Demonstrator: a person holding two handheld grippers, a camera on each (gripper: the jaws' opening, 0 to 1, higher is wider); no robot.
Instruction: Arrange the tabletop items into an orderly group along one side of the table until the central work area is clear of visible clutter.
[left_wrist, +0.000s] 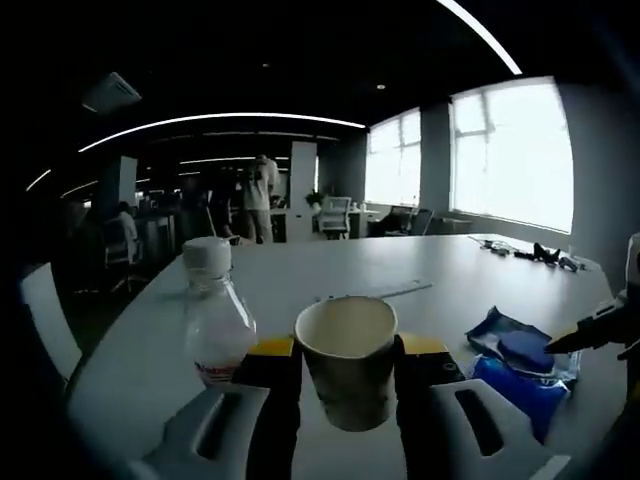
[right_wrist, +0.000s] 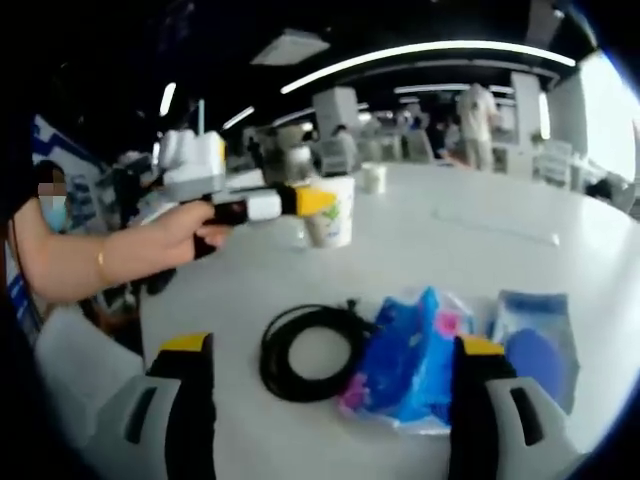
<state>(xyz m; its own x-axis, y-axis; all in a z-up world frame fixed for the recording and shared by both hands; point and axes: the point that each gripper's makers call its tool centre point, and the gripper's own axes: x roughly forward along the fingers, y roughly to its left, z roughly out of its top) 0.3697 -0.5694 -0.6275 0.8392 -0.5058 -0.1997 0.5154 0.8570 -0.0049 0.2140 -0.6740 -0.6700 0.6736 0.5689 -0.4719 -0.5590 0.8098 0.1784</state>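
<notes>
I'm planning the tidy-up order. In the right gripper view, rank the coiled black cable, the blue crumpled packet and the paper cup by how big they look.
1. blue crumpled packet
2. coiled black cable, nearly as big
3. paper cup, though it sits farther away, held in the left tongs, so its true size is unsure.

The paper cup (left_wrist: 348, 360) looks matt and off-white, its rolled rim smooth, held between the left claw's (left_wrist: 348, 372) dull grey plastic jaws with their yellow tips. In the right gripper view the same cup shows a faint printed pattern on its paper wall. Beside it, the bottle (left_wrist: 215, 320) is clear plastic, slightly glossy, with a white ribbed-looking cap. The desk (left_wrist: 330, 265) is a smooth, pale, near-matt top with a soft sheen from the windows. The blue packets (right_wrist: 415, 355) are crinkly plastic film, shiny, catching highlights. The cable (right_wrist: 310, 350) is black, smooth, rubbery-looking. The right claw (right_wrist: 330, 400) shows the same matt grey plastic and yellow tips.
</notes>
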